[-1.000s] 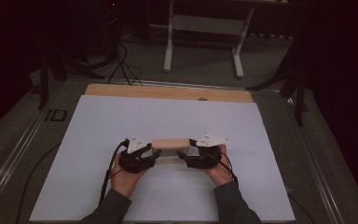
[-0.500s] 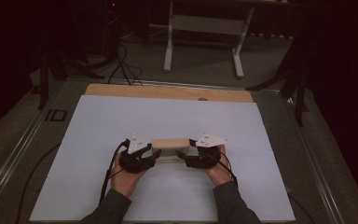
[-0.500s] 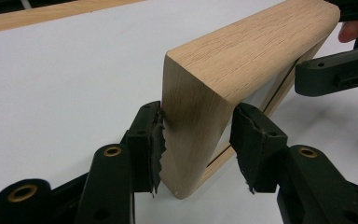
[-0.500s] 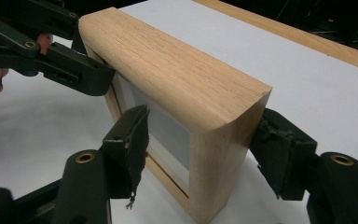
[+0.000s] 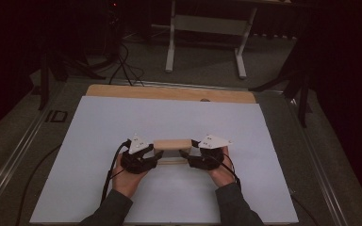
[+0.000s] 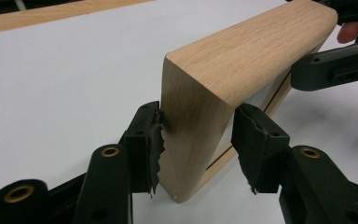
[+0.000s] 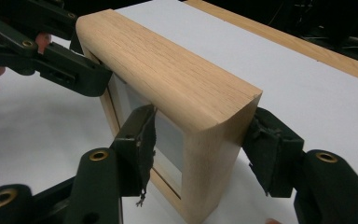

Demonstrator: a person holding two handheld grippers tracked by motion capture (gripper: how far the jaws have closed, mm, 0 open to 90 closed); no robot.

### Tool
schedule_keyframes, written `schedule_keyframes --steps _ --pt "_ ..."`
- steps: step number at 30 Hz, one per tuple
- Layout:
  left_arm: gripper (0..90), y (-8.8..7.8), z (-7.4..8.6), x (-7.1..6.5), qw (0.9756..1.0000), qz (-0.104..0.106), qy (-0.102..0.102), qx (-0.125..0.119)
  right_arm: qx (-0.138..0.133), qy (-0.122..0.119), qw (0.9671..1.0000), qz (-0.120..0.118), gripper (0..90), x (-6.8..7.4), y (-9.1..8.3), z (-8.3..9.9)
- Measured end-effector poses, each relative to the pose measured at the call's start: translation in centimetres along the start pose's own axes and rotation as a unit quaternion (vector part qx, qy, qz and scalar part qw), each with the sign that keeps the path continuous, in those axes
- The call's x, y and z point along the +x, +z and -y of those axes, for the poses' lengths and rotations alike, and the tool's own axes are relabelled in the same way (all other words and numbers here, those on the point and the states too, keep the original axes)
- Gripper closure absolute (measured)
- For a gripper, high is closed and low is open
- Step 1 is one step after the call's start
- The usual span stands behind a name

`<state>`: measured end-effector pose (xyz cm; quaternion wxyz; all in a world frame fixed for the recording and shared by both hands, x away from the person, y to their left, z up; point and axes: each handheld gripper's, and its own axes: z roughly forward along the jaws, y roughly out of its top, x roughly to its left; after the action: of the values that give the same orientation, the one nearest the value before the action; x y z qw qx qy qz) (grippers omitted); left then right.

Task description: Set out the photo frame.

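- Left tongs point(image 5: 156, 154): straddle the left end of the light-oak rectangular picture frame point(image 5: 172, 144). In the left gripper view one toothed pad point(image 6: 151, 144) touches the wood and the other pad point(image 6: 256, 149) sits just off it, so the jaws are slightly wider than the frame and not clamped.
- Right tongs point(image 5: 185, 155): jaws have just been closing, with the frame's right end between them. In the right gripper view the far pad point(image 7: 270, 154) is against the back face. Can't tell whether the near pad point(image 7: 142, 144) presses the front.
- Wooden tabletop point(image 5: 169, 92): shows as a bare strip along the far edge.
- White sheet point(image 5: 169, 117): covers nearly all of the tabletop.
- Frame: stands upright on a long edge on the sheet, near-centre, close to the person's side, with its rounded top rail up and a pale pane inside.
- Left hand point(image 5: 127, 181) and right hand point(image 5: 221, 172): one behind each tool, forearms coming in from the near edge.
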<state>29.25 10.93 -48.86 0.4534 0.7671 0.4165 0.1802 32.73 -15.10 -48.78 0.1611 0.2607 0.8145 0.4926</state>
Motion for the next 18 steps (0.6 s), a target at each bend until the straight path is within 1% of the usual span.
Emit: schedule_keyframes --steps 6,10,18 --pt "51.2 -0.10 -0.28 0.02 1.0000 0.004 0.005 -0.006 -0.001 -0.007 1.0000 0.003 47.2 -0.01 -0.05 -0.02" --pt "51.1 -0.14 -0.49 0.05 0.9999 0.005 0.015 -0.006 0.000 -0.006 1.0000 0.003 48.2 -0.04 -0.10 -0.04" --pt "51.4 -0.04 -0.71 0.02 0.9998 0.000 0.021 -0.004 0.003 -0.003 1.0000 0.006 49.5 -0.10 -0.20 -0.12"
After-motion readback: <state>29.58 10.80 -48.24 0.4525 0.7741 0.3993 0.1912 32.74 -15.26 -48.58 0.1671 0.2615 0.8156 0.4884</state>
